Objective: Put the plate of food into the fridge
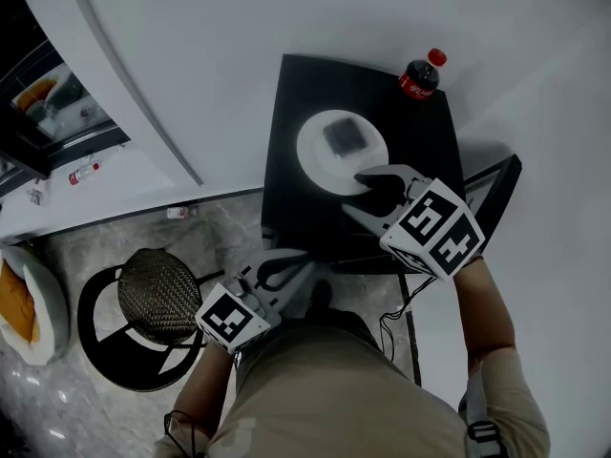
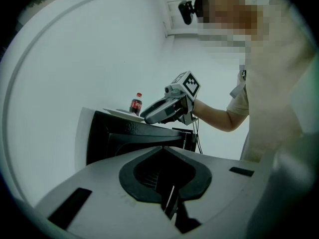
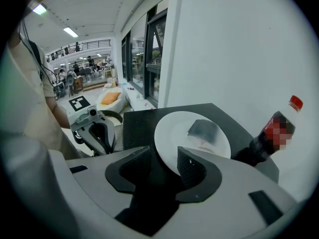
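**Right gripper view: open at the rim**

My right hand-held gripper stands open, with the rim of the round white plate between its jaws. A dark square piece of food lies on the plate, on the black square table, near a red-capped cola bottle. My left hand-held gripper is closed and empty.

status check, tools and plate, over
Left tool shut, empty. Right tool open astride plate rim. Plate on table, bottle at the far corner, clear of it.
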The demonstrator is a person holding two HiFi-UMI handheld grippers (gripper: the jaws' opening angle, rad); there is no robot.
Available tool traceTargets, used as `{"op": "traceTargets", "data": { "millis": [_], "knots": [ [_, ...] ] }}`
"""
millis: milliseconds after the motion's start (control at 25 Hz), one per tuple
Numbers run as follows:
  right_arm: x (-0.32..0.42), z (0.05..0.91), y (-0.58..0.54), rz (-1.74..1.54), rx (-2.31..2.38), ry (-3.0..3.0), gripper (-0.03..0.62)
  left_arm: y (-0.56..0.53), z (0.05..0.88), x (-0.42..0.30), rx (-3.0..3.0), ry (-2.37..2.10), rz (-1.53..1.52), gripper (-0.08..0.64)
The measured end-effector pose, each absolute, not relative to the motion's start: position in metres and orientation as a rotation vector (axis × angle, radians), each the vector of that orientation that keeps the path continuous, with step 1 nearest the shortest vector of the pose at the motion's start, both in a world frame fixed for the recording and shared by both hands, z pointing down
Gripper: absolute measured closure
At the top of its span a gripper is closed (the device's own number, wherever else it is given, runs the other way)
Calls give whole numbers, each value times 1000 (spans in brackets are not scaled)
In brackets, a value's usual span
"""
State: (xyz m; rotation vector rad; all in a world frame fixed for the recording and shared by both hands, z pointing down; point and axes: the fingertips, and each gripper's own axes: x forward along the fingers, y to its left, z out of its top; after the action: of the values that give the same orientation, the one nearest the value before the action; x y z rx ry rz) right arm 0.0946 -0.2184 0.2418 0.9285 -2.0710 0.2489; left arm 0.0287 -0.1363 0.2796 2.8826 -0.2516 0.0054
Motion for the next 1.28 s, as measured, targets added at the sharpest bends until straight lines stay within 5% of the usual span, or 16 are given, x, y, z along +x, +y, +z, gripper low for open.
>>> {"op": "traceTargets", "data": {
  "millis": [1280],
  "knots": [
    [84, 240, -187, 266, 816, -2121, 426, -126, 281, 43, 2851, -172, -6, 548]
  ]
}}
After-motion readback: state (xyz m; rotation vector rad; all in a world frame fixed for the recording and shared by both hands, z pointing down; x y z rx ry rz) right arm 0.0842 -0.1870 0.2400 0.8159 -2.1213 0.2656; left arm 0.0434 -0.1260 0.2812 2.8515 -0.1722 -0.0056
